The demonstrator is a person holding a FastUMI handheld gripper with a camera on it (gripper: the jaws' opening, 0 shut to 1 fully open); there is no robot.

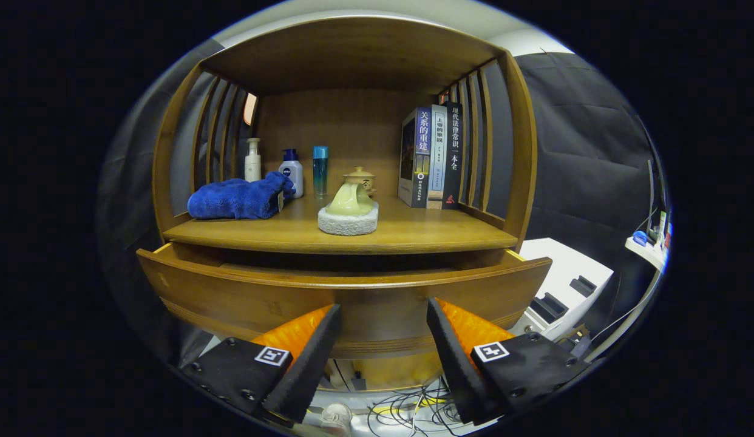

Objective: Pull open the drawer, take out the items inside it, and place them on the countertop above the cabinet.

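A wooden cabinet stands before me with its drawer (243, 291) pulled partly out; the inside is dark and I cannot see what lies in it. Above it is the countertop (413, 233). On the countertop lie a folded blue towel (237, 199) on the left and a yellow-and-white sponge (349, 213) near the middle front. My gripper (383, 312) is open, its fingers (319, 346) just in front of the drawer's front panel, holding nothing.
At the back of the countertop stand a white pump bottle (252, 159), a white-and-blue bottle (292, 172), a teal bottle (320, 170) and a small lidded pot (360, 179). Upright books (431, 156) fill the right. A white box (565, 285) sits right of the cabinet; cables (407, 409) lie below.
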